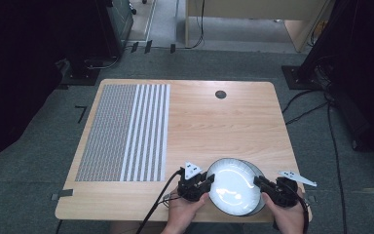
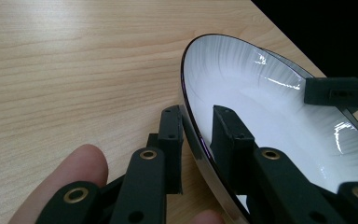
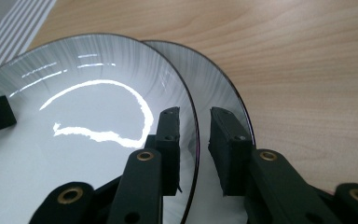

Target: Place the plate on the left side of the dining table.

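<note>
Gripping the left rim of the upper plate [image 1: 232, 184], the left gripper [image 1: 198, 185] had its fingers [image 2: 170, 140] clenched on that edge, one finger under the rim and one inside the dish. The plate sat tilted at the near right part of the table [image 1: 209, 122], stacked on a lower plate [image 1: 259, 171] whose edge peeked out to the right and far side. The right gripper [image 1: 265, 188] stood at the plates' right edge; its fingers [image 3: 169, 140] straddled the upper plate's rim with a visible gap on both sides, released rather than pressing. In the right gripper view the lower plate [image 3: 212, 88] lay partly beneath the outer finger. A placemat [image 1: 124, 131] with fine stripes covered the left part of the table, well apart from the plates. A small dark grommet [image 1: 220, 94] sat at the table's far edge. Both hands came in from the near side, the left hand [image 1: 184, 214] behind its gripper.
</note>
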`<state>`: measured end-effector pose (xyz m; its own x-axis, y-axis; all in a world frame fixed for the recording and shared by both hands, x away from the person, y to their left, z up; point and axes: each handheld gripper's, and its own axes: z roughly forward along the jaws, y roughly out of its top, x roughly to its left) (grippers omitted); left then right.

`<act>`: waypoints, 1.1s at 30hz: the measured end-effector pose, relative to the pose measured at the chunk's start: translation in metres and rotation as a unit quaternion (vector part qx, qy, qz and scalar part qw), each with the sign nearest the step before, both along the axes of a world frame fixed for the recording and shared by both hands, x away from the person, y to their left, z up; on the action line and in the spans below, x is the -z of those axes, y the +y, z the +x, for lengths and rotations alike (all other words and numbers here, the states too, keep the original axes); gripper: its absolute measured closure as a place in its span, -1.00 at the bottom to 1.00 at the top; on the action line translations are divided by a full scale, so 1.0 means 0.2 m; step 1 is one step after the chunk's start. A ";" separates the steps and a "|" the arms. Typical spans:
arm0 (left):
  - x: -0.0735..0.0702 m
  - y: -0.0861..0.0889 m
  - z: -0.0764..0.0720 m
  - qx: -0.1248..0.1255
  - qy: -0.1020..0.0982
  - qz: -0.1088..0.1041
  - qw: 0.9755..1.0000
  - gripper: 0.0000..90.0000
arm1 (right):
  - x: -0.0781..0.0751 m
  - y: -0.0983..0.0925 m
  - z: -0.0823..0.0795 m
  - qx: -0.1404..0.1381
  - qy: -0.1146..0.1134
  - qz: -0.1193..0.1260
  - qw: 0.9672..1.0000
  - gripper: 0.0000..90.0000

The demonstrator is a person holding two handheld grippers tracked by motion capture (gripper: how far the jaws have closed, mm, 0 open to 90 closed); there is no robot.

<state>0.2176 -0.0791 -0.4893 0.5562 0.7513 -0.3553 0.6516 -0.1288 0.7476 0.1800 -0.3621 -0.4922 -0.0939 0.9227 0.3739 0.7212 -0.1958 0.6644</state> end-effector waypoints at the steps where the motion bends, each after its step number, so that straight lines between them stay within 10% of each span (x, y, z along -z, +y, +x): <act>1: 0.00 0.00 0.00 0.000 -0.001 0.000 1.000 0.65 | 0.00 0.00 0.00 -0.003 0.007 0.000 1.000 0.63; 9: 0.00 0.00 0.01 0.008 0.000 0.002 1.000 0.65 | 0.02 0.03 -0.01 0.008 0.044 0.032 0.999 0.69; 19: -0.02 0.03 0.02 0.021 0.015 -0.003 1.000 0.64 | 0.04 -0.05 -0.03 0.048 0.030 0.154 0.986 0.92; 33: -0.05 0.07 0.02 0.016 0.009 -0.011 1.000 0.69 | -0.02 -0.01 -0.05 0.043 0.001 0.141 0.989 0.91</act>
<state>0.2217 -0.0660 -0.4788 0.5734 0.7249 -0.3818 0.6603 -0.1331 0.7391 0.1696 -0.3650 -0.4885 -0.0194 0.7860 0.6179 0.6957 -0.4333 0.5730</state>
